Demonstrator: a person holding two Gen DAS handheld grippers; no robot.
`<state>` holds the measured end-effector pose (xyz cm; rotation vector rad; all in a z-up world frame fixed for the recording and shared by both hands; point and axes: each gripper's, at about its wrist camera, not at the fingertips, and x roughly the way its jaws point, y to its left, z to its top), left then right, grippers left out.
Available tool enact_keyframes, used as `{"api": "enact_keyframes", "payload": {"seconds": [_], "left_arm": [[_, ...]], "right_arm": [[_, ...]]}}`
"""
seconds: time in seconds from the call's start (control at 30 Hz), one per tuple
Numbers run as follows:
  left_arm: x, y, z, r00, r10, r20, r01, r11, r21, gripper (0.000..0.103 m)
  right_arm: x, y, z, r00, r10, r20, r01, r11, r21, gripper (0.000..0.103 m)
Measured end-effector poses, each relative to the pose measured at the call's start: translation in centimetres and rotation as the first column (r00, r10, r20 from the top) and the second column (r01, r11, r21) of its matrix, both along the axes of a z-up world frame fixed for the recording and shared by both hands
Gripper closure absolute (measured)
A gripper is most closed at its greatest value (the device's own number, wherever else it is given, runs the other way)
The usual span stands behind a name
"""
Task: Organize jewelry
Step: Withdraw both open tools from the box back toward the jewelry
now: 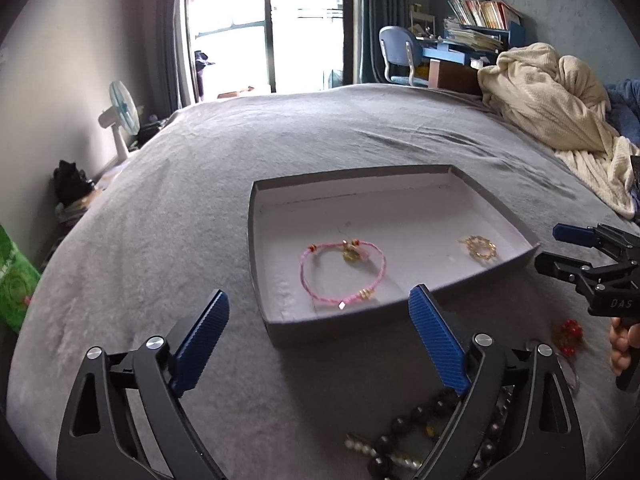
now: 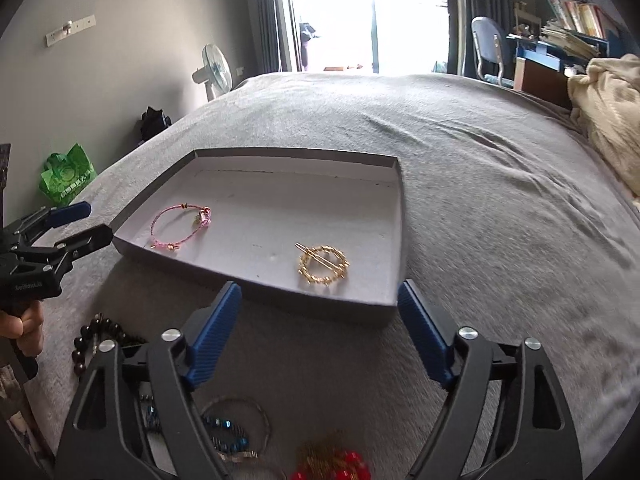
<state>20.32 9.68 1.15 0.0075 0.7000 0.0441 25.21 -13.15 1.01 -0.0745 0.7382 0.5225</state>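
A shallow grey box tray (image 1: 280, 326) (image 2: 320, 300) lies on the grey bed. In it are a pink cord bracelet (image 1: 342, 272) (image 2: 180, 226) and a gold ring-shaped hair clip (image 1: 478, 247) (image 2: 323, 265). My left gripper (image 1: 320, 312) (image 2: 86, 222) is open and empty, just before the tray's near wall. My right gripper (image 2: 320, 300) (image 1: 550, 246) is open and empty at the tray's near right corner. Loose jewelry lies under the grippers: dark bead bracelet (image 1: 404, 428) (image 2: 94, 336), pearl strand (image 1: 372, 450), red bead piece (image 1: 568, 336) (image 2: 340, 466), a thin hoop with blue beads (image 2: 232, 428).
A cream blanket (image 1: 560, 112) (image 2: 608, 116) is heaped at the bed's far right. A fan (image 1: 122, 116) (image 2: 214, 72), a green bag (image 1: 12, 280) (image 2: 66, 178) and dark items stand on the floor at the left. A desk and chair (image 1: 404, 56) stand beyond the bed.
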Motion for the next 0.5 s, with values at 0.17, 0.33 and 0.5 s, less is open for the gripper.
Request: {"api": "enact_keyframes", "payload": {"seconds": [0.17,0.33,0.5], "left_arm": [[-1.8,-0.9,-0.3,1.000,-0.004,-0.003,0.004,1.000,-0.014,0.009],[-3.5,-1.8,-1.1,1.000,-0.017,-0.016,0.017,1.000,-0.023,0.008],[-4.9,-2.4,-2.1,0.999,-0.029,-0.037,0.028,0.999,-0.024,0.008]], "right_arm": [[-1.8,-2.1,0.0,0.999,-0.034,0.026,0.033,0.999,0.030,0.006],[-3.7,-3.5,-0.4,0.997,-0.053,0.049,0.053,0.999,0.014,0.006],[-5.6,-5.0,-1.1,0.996,-0.073,0.052,0.072,0.997,0.013,0.006]]}}
